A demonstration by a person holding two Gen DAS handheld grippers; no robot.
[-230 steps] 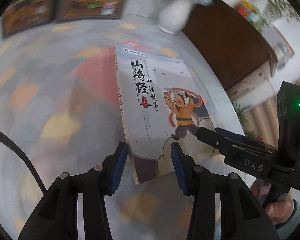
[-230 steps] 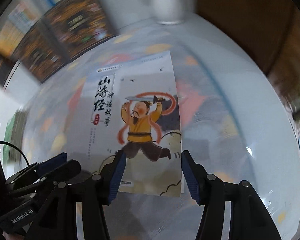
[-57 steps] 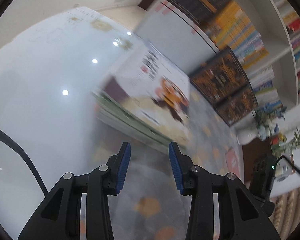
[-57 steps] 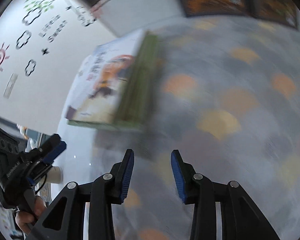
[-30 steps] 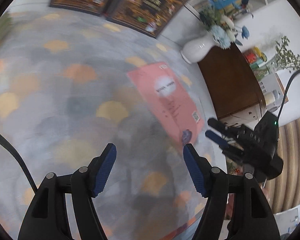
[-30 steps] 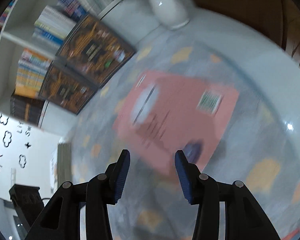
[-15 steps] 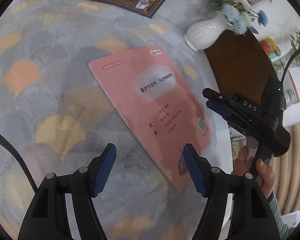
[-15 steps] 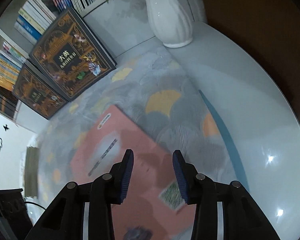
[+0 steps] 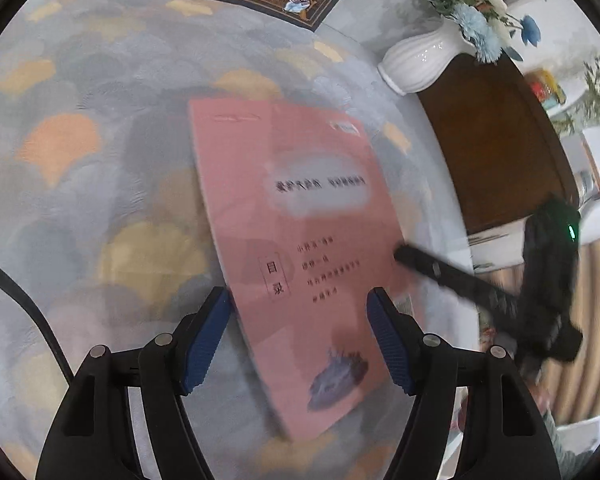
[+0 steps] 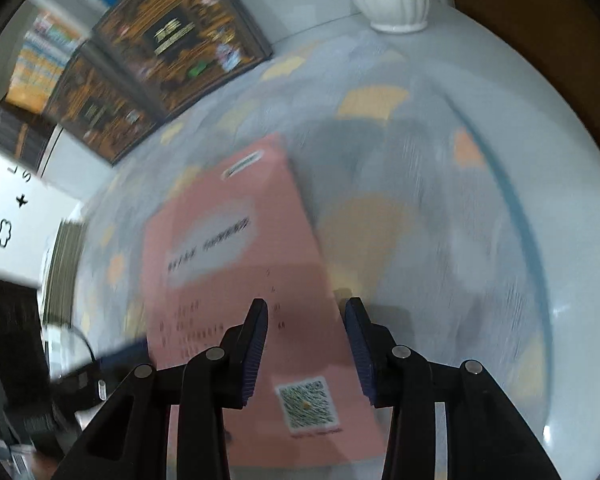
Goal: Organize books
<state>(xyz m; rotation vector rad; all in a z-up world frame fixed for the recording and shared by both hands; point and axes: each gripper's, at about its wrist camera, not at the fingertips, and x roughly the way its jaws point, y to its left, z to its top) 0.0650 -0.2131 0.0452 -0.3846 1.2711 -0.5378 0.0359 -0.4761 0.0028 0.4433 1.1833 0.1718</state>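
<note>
One pink book (image 9: 300,248) lies flat on the patterned rug (image 9: 100,168), back cover up, printed code near its lower right corner in the right wrist view. The left tongs (image 9: 298,340) hover over its near end, released, blue pads wide apart. The right tongs (image 10: 306,344) are parted more narrowly above the book's right edge, grasping nothing. A white vase (image 9: 420,60) and dark-covered books (image 10: 180,36) stand beyond.
</note>
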